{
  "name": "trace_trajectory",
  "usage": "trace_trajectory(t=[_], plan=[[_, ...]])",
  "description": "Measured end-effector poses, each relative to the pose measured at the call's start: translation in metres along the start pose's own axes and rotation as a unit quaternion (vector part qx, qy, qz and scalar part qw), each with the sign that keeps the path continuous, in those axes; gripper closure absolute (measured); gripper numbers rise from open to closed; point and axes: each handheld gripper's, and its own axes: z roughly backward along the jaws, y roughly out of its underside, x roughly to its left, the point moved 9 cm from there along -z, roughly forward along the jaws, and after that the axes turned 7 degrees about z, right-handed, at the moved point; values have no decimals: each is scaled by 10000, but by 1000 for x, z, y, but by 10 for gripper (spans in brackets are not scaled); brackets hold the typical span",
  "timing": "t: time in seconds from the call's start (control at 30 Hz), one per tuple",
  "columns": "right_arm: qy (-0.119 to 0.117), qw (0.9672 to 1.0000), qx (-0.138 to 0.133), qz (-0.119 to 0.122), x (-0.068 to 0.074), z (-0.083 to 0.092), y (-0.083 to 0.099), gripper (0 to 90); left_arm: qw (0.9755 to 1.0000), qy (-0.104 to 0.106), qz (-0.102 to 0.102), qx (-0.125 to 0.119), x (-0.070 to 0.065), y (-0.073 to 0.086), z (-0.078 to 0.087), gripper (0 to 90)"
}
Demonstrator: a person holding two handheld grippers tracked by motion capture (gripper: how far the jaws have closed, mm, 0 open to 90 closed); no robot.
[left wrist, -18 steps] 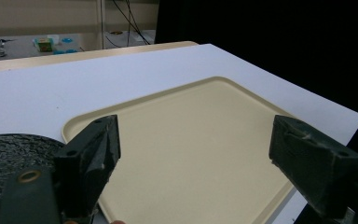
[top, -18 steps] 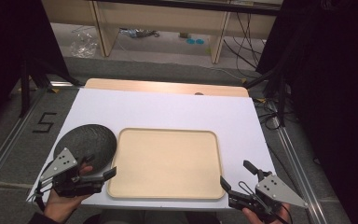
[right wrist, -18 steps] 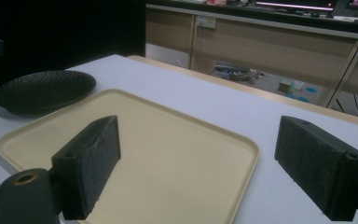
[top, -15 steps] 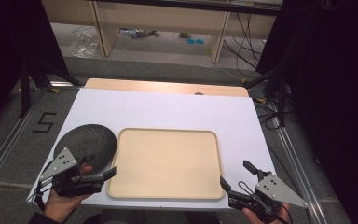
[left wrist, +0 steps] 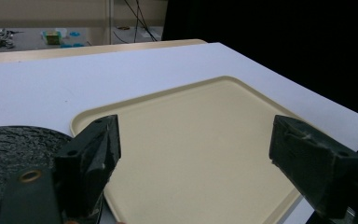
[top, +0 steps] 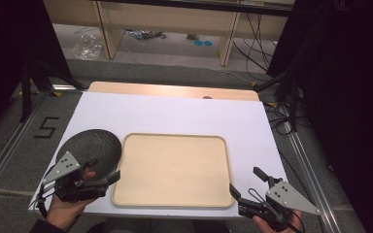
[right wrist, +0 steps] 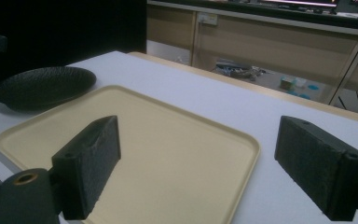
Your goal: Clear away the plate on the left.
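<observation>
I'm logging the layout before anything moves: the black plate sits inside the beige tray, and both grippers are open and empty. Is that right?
Not quite. The plate sits on the white table beside the tray, off its left edge, not inside it; the high view shows this. The left gripper and right gripper are open and empty, as you say.

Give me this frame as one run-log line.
left tool: open, empty, near plate | right tool: open, empty, at tray corner | tray: empty, centre of table | black plate: left of tray
</observation>
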Motion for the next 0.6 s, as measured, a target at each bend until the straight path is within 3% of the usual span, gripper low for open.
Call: trace_trajectory(t=[0.07, 0.2, 0.4, 0.43, 0.57, 0.6], plan=[[9, 10000, -11, -6, 0, 0, 0, 154, 10000, -65, 23, -10, 2, 0, 0, 172], [52, 10000, 76, 2, -2, 0, 3, 154, 9993, -205, 306, -100, 13, -4, 1, 174], [79, 9999, 67, -20, -5, 0, 4, 154, 9973, -486, 546, -30, 30, -3, 1, 177], [83, 9999, 76, -17, -4, 1, 4, 154, 9959, -564, 700, -34, 37, -3, 1, 177], [90, 10000, 31, 3, -3, 3, 1, 154, 9931, -812, 849, 6, 53, -1, 4, 178], [81, 10000, 39, 10, -2, 3, 0, 154, 9897, -915, 1096, -47, 63, 0, 9, 179]])
